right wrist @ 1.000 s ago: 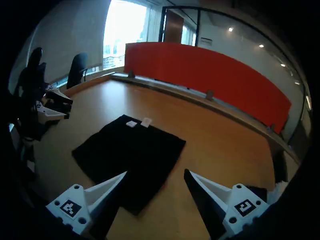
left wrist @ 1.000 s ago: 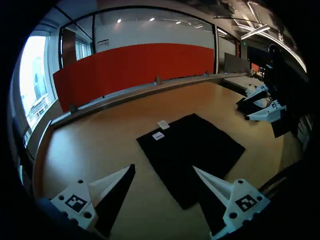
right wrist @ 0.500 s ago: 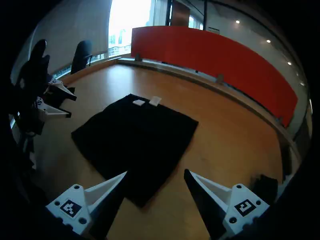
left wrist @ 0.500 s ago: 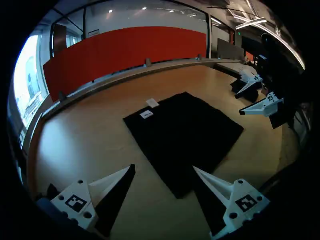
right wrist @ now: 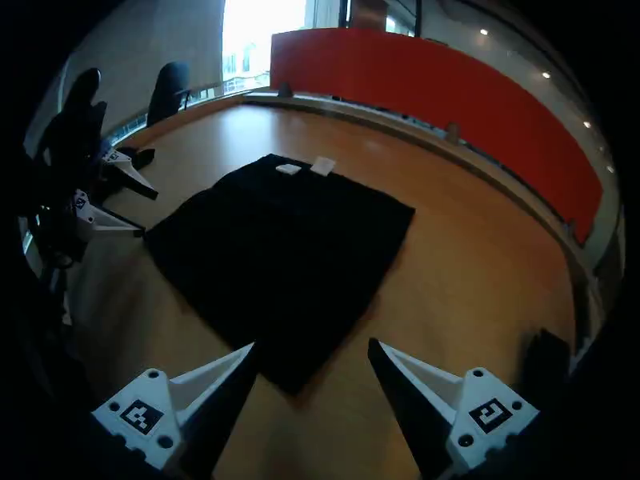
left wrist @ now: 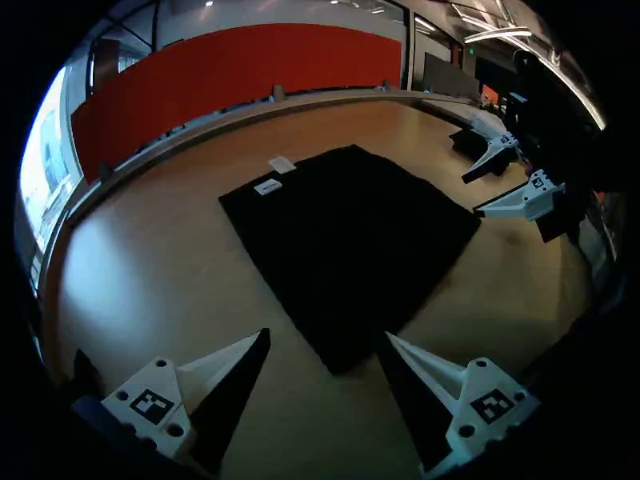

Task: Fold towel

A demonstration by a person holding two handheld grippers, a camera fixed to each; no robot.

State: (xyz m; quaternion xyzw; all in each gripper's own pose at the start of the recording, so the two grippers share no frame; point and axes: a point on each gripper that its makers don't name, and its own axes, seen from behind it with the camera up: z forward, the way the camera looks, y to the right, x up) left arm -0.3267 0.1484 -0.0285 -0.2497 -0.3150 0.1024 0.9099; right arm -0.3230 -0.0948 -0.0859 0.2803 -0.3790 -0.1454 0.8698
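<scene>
While the towel (left wrist: 352, 232) lies flat on the desk (left wrist: 160, 272), left tongs (left wrist: 324, 336) and right tongs (right wrist: 312, 344) hover released; right gripper view catches chairs (right wrist: 168, 88).

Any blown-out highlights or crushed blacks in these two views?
Left gripper view: window blown out, black towel nearly textureless, soft sheen on the table. Right gripper view: window overexposed, black towel equally dark, fisheye curves the red partition.

Towel (left wrist: 352, 232) flat on the table (left wrist: 144, 272), two tags (left wrist: 268, 187) by its far corner
</scene>
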